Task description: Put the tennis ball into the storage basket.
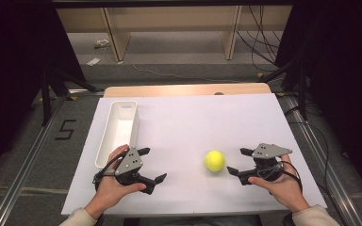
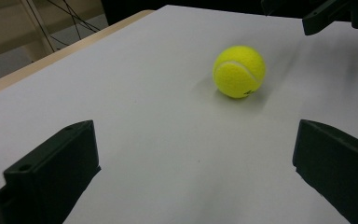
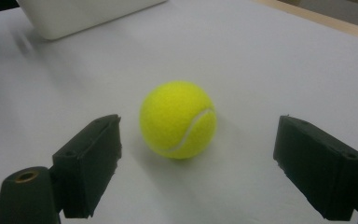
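Note:
A yellow tennis ball (image 1: 214, 160) rests on the white table sheet (image 1: 193, 127), right of centre and near the front. My right gripper (image 1: 240, 161) is open just to its right, jaws facing the ball; in the right gripper view the ball (image 3: 178, 119) lies just ahead of the wide-spread jaws, not touching them. My left gripper (image 1: 152, 165) stands open at the front left, empty, pointing toward the ball (image 2: 239, 71), which lies well ahead of it. A long white tray (image 1: 118, 132) sits at the left, empty.
The sheet covers a wooden table whose far edge (image 1: 184, 89) shows bare. Beyond it are floor, cables (image 1: 259, 42) and wooden shelf legs (image 1: 115, 37). Metal rails run along both sides of the table. The tray's corner (image 3: 84, 16) shows behind the ball.

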Motion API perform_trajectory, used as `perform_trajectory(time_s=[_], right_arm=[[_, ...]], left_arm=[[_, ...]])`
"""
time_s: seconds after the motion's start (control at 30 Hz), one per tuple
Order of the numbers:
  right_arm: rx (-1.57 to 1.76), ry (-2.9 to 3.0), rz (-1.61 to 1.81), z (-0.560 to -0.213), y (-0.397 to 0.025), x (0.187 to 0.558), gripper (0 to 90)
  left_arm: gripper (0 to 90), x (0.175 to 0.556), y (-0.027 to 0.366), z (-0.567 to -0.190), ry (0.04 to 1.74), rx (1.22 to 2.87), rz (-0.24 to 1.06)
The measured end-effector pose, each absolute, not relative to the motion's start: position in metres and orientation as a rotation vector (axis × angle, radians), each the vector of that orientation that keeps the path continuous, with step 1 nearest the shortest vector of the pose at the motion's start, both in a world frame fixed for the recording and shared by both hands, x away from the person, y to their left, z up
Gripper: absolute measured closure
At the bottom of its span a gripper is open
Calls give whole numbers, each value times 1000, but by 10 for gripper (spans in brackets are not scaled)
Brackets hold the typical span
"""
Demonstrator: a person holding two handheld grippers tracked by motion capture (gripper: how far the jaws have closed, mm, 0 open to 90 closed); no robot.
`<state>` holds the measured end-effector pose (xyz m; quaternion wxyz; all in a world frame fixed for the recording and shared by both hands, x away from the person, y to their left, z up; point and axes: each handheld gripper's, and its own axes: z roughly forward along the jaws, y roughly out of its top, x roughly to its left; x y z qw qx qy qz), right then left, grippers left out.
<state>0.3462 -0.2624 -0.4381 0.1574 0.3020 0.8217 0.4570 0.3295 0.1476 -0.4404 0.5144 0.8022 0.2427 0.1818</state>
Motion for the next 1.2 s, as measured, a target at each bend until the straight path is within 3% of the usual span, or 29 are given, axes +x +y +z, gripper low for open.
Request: perform_trajectory(time_s=[0.37,1.2], right_arm=[[871,2364,1303,-440,-259,348,158],[831,2549,1121,-470,-205,383,154]], left_arm=[[0,329,147,-440,581,1928,437],[0,329,146,-439,574,1920,431]])
